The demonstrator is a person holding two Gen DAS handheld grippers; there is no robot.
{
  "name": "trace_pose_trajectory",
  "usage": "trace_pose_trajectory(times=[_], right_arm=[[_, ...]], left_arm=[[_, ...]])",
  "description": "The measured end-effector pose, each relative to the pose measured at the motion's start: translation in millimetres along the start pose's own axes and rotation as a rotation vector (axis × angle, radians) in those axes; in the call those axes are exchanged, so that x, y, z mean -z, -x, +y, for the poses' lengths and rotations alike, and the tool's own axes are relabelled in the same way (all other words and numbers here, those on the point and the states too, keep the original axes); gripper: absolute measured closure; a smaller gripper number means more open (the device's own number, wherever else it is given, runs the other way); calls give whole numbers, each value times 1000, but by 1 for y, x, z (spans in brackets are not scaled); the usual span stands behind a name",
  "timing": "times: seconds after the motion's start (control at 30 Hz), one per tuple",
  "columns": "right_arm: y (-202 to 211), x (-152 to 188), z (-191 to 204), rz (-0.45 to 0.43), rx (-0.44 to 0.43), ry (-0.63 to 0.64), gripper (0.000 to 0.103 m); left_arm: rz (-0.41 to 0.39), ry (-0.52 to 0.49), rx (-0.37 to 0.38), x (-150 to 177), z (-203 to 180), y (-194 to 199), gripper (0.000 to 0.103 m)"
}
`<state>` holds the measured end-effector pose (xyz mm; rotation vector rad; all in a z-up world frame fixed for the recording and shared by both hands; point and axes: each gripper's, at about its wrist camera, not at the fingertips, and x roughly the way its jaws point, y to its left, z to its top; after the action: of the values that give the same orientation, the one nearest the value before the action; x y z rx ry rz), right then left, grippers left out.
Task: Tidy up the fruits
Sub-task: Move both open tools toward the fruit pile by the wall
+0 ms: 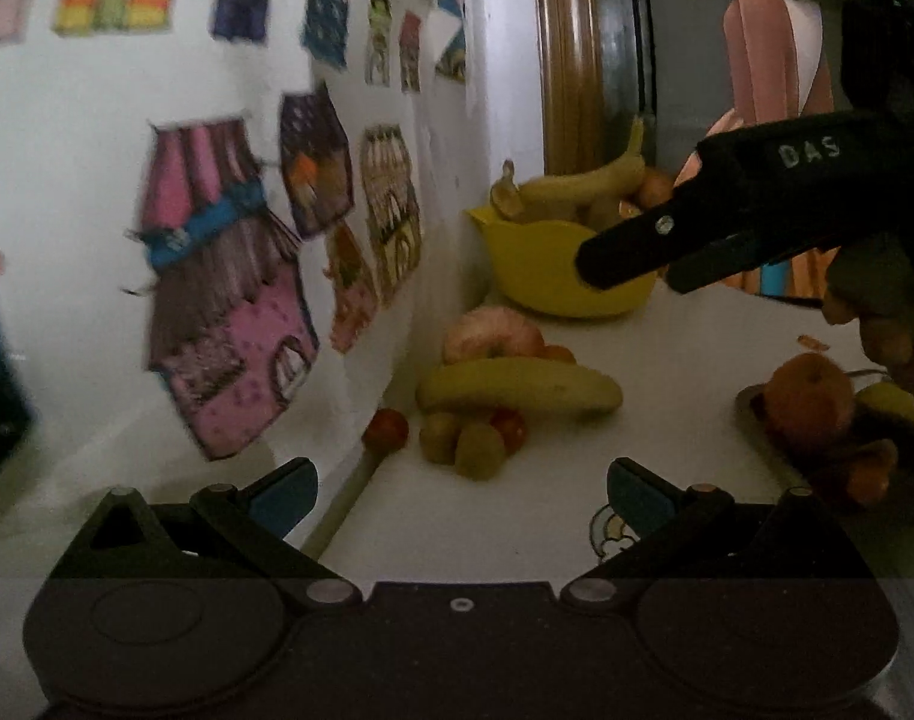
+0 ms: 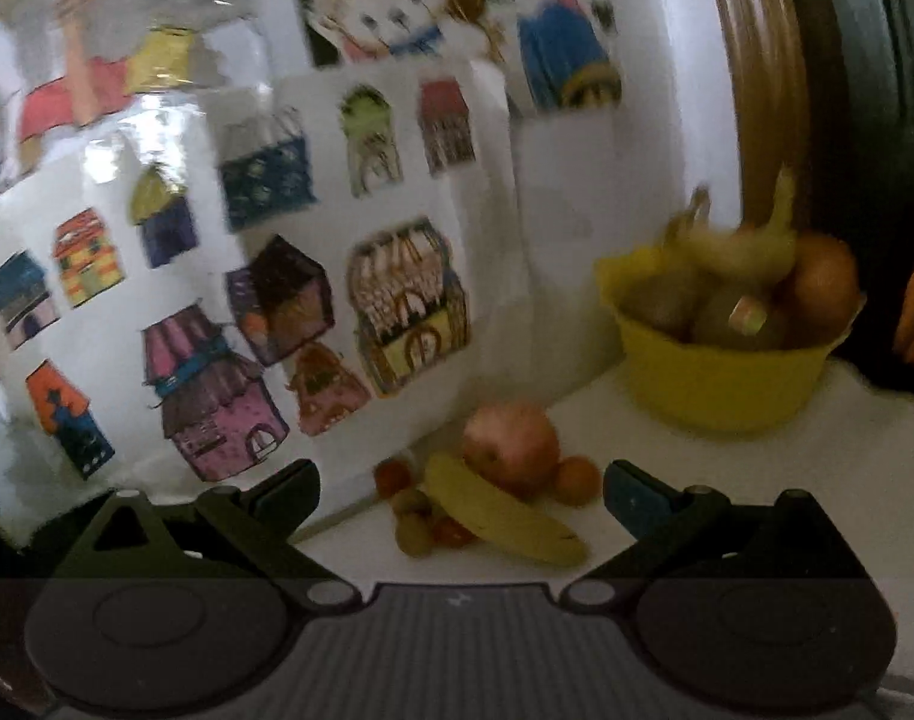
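Note:
A yellow bowl (image 1: 553,267) (image 2: 721,378) with bananas and round fruit stands at the back by the wall. In front of it on the white table lie a loose banana (image 1: 517,387) (image 2: 505,516), a red apple (image 1: 493,333) (image 2: 511,444), small green fruits (image 1: 463,444) and small red fruits (image 1: 386,429). My left gripper (image 1: 460,495) is open and empty, short of this pile. My right gripper (image 2: 460,495) is open and empty; in the left wrist view it (image 1: 643,261) hovers in front of the bowl.
A dark plate (image 1: 817,444) with an orange (image 1: 808,399) and other fruit sits at the right. The wall on the left carries paper house drawings (image 1: 229,312). A brown frame (image 1: 568,54) stands behind the bowl.

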<state>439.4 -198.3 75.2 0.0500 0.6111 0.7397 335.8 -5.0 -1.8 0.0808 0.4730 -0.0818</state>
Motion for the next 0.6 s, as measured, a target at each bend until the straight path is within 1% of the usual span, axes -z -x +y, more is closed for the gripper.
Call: trace_pose_trajectory(times=[0.07,0.17,0.23,0.27,0.33,0.4,0.47,0.5,0.6], right_arm=[[-15,0,-6,47,-25,-6,1],[-39,-1,-12,95,-38,21,5],[-51,-2,-13,118,-46,47,9],[-55,-2,-13,127,-46,59,10],[-64,-2,-13,150,-49,92,17],[-72,0,-14,173,-55,119,19],[-79,5,-14,185,-73,131,23],[-82,7,-15,190,-80,134,26],[-88,14,-14,197,-66,172,32]], left_arm=[[11,-4,0,1,0,-11,1],[19,-13,2,1,-1,-23,1],[20,-15,4,0,-2,-31,1],[20,-16,6,0,-2,-33,2],[18,-19,9,0,-1,-39,5],[26,-15,13,-1,-1,-43,10],[21,-4,21,-3,1,-46,11],[17,-4,20,-4,1,-48,12],[19,-17,25,-7,-1,-52,16]])
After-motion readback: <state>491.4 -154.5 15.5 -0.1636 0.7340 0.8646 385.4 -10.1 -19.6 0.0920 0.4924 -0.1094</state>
